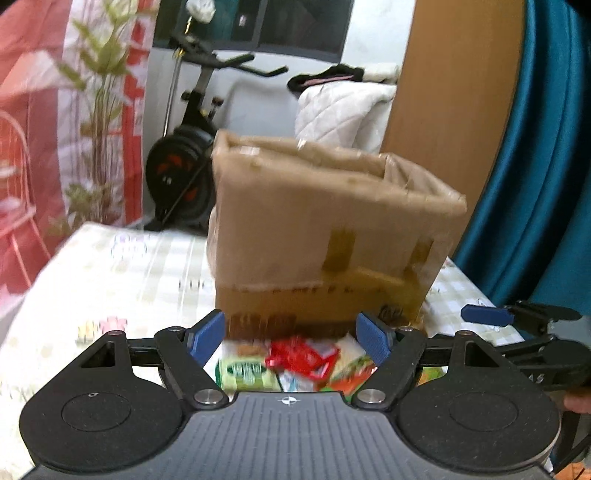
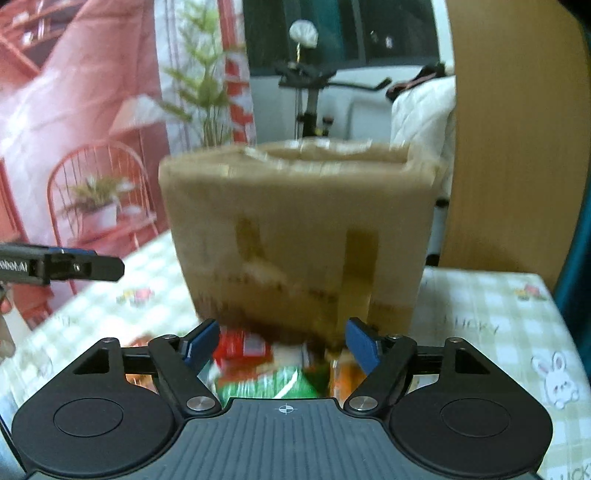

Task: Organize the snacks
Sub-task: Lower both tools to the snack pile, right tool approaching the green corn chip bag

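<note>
Item: snack packets, heaped on the checked tablecloth at the foot of the cardboard box, box at 12 o'clock. Left gripper: spread wide, empty, above heap. Right gripper: wide, empty, likewise. Risk: blurred approach; crowded grippers may collide, or a slippery packet may skid.

I see a black exercise bike by the white wall, under a dark window. A wooden door stands beside a blue curtain. A red chair is left.
</note>
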Tool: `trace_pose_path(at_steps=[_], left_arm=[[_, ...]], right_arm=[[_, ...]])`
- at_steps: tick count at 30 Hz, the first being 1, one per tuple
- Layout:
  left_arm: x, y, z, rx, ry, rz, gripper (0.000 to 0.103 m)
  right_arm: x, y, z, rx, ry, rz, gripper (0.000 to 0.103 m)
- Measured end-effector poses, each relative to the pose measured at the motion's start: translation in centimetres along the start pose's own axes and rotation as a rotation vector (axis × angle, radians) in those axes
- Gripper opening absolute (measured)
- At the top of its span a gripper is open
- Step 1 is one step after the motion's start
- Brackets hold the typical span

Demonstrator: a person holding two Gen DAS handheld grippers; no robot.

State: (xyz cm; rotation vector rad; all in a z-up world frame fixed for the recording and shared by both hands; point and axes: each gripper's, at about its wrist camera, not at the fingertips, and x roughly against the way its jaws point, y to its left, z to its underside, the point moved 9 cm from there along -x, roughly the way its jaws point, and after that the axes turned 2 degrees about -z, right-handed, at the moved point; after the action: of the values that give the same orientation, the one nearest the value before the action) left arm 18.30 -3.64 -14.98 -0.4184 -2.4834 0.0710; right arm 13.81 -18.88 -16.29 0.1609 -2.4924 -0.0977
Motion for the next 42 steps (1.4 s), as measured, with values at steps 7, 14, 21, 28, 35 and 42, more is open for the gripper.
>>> trace_pose_path(at_steps=[7,14,21,28,35,42], left_arm=[[-0.7,1.1,2.6,0.021,0.044,-0.015,0.080],[-1.2,1.5,4.6,0.059,0.095,-0.011,0.080],[-1.3,1.3,7.1,0.093,0.167,0.019,0.080],[-0.8,3.4,9.4,0.125,0.205,-0.022,0.078],[-1.6,6.9,9.6,0.168,0.206,-0.104,0.051],[-3.1,9.0,9.2,0.217,0.199,-0.143,0.051]], right_arm=[[-2.5,1.1,3.0,0.036,0.087,-0.011,0.083],[-5.6,2.1,4.8,0.091,0.188,-0.023,0.089],[-5.3,2.3,7.0,0.134,0.217,0.006,0.074],[-3.9,2.0,7.9,0.093,0.169,0.032,0.069],[-3.8,1.5,8.0,0.008,0.141,0.038,0.068],[-3.6,1.6,8.1,-0.006,0.139,0.033,0.068]])
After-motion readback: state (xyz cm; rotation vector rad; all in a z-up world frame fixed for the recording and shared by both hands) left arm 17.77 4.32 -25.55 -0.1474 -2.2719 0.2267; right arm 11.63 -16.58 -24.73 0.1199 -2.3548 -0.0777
